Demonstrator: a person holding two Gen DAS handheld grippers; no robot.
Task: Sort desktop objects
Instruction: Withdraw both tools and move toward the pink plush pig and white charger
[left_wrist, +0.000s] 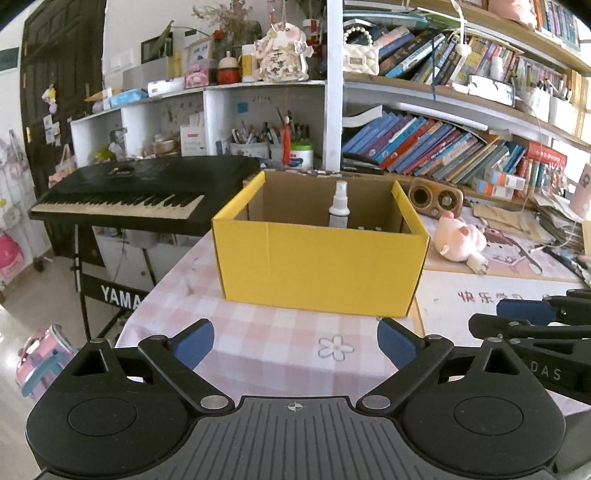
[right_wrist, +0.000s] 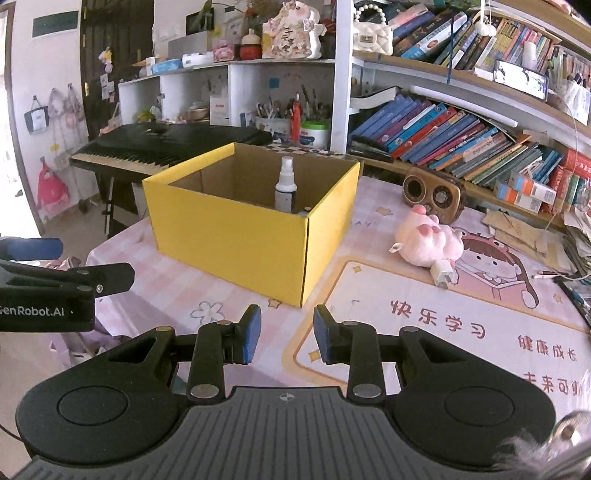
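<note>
Two empty grippers hovering over the pink checked tabletop (left_wrist: 258, 332).
The left gripper (left_wrist: 295, 343) is holding its fingers wide apart, the right gripper (right_wrist: 287, 334) its fingers narrowly apart; beyond, the spray bottle (right_wrist: 285, 189) is standing inside the yellow box (right_wrist: 236, 240), the pink plush pig (right_wrist: 428, 240) lying right of it.

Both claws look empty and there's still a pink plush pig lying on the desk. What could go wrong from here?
1. The plush pig is soft and rounded, so the right gripper, its jaws only narrowly apart, might pinch just fluff and drop it.
2. The spray bottle stands upright in the yellow box; a dropped toy could topple it.
3. The left gripper, open, sits close beside the right; they might bump.
</note>
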